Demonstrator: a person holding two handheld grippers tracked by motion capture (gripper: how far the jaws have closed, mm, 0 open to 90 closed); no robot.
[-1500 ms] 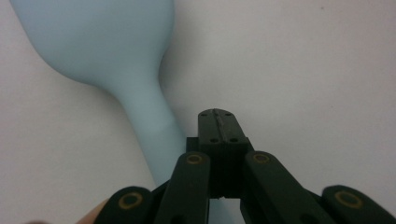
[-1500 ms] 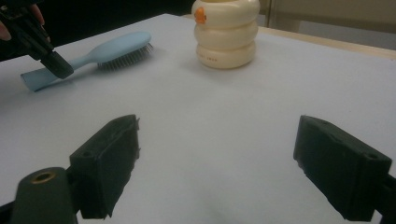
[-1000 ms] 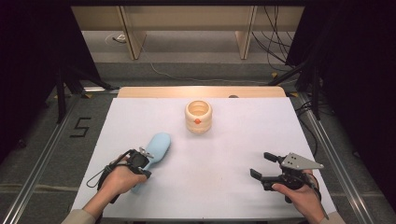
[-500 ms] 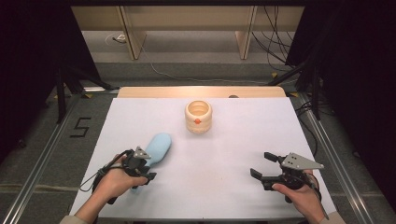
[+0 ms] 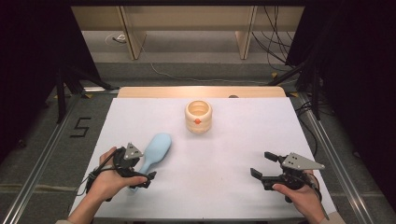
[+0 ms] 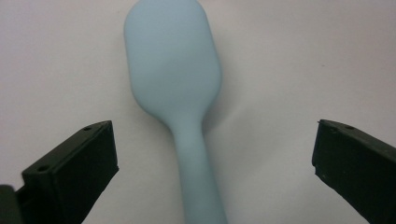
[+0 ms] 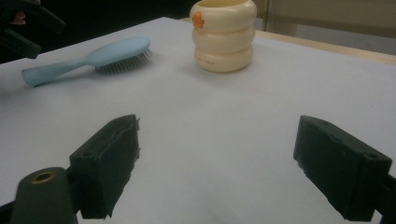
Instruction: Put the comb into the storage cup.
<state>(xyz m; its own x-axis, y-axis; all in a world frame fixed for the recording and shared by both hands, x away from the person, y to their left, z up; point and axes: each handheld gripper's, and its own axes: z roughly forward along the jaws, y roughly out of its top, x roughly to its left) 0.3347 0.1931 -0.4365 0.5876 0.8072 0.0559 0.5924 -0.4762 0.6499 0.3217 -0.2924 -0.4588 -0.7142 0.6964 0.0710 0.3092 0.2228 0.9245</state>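
High view: left gripper [image 5: 140, 175] sat at the near left of the white table [image 5: 224, 154], over the handle end of a light blue hairbrush [image 5: 152, 151]. The brush lay flat, bristles down, head angled toward the far right. Its jaws had just been opening and stood wide, handle between them but not pressed, likely a release. Cream ringed cup [image 5: 198, 117] stood upright at far center, well apart from the brush. Right gripper [image 5: 267, 167] rested at near right, jaws spread, nothing in them, probably just parked.

Left gripper view: the left gripper's jaws were far apart on both sides of the brush handle [image 6: 198, 172], clear of it.

Right gripper view: right gripper's jaws were wide apart over bare table; brush [image 7: 88, 58] far left, cup [image 7: 223, 35] beyond.
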